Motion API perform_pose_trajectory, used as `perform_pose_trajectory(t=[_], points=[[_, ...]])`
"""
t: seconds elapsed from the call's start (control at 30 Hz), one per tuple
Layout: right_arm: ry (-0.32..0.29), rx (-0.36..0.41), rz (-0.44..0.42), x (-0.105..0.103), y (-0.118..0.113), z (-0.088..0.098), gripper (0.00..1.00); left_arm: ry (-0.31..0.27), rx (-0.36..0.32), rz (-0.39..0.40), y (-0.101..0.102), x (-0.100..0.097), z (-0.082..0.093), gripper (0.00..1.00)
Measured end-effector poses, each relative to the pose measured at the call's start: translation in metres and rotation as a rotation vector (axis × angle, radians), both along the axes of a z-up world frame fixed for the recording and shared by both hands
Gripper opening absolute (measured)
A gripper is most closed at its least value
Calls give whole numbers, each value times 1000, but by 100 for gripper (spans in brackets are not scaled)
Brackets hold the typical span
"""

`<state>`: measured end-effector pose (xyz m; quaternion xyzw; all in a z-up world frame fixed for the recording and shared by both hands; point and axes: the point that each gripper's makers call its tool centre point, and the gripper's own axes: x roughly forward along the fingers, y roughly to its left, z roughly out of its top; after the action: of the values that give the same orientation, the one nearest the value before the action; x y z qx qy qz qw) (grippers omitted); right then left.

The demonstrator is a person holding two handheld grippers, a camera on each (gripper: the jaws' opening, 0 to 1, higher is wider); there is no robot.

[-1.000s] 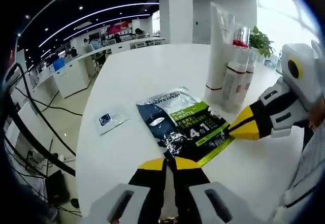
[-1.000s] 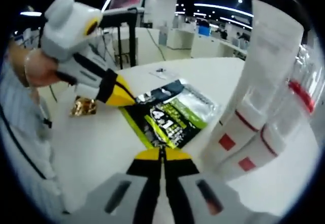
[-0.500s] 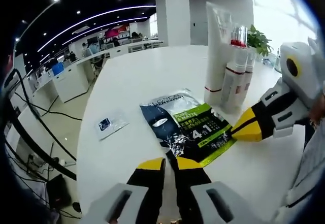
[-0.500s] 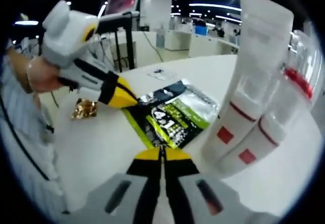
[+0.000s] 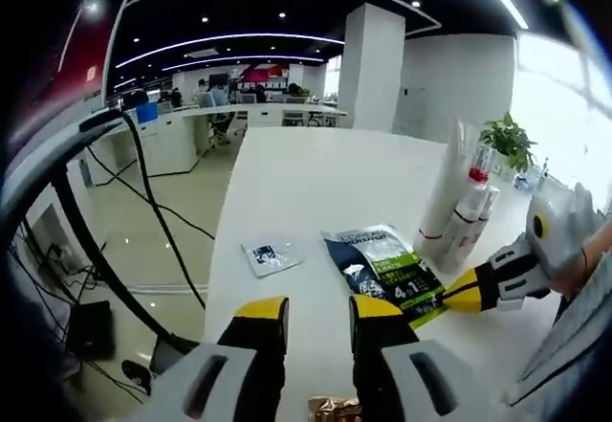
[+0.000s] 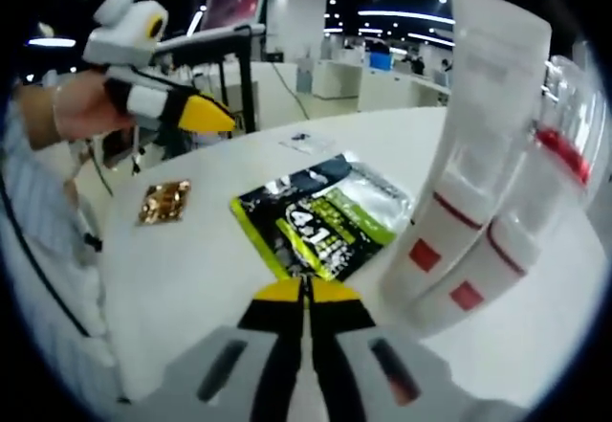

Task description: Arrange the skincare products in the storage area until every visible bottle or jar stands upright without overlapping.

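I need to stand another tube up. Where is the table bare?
Bare table lies beyond the small packet and green sachet, and between the sachet and gold wrapper. Crowded around the upright tubes.

Black-and-green sachet, gold packet, white tube with red bands, white table

The flat green-and-black sachet on the white table carries a large "4 in 1" mark. Its smaller print is too fine to read.
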<state>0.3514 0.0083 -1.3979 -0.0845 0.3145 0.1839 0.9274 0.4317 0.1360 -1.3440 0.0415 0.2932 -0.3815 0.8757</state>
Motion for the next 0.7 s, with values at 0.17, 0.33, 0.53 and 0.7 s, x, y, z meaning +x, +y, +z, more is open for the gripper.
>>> perform_pose_trajectory(t=[0.17, 0.33, 0.53, 0.7], points=[[-1, 3, 6, 0, 0, 0, 1, 10, 70, -18, 16, -15, -8, 36], [-1, 12, 9, 0, 0, 0, 1, 75, 136, -48, 30, -34, -22, 41], [-4, 15, 10, 1, 0, 0, 1, 137, 251, -100, 41, -57, -41, 42], [-8, 13, 16, 1, 0, 0, 1, 197, 331, -138, 40, -73, -55, 42]])
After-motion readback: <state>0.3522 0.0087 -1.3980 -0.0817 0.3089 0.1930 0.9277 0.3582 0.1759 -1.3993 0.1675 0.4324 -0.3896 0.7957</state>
